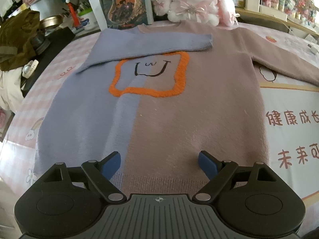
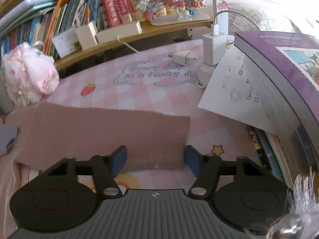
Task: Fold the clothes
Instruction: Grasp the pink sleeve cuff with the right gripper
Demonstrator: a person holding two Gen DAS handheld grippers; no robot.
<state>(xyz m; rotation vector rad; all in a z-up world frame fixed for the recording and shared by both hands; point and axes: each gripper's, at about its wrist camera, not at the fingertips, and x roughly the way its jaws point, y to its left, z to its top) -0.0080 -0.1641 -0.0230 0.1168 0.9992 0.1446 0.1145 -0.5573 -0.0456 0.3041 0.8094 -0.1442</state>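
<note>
A two-tone sweater lies flat on the pink desk mat, blue sleeve folded across; both grippers gape wide, the left gripper hovering over the hem, the right gripper straddling the outstretched brown cuff, which wants pinching squarely at its end.

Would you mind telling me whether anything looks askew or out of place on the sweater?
Only an asymmetry: the sweater lies flat, with its lavender sleeve folded across the chest, while the brown sleeve is stretched out sideways, its cuff between the right gripper's open fingers. No damage or spills show.
</note>
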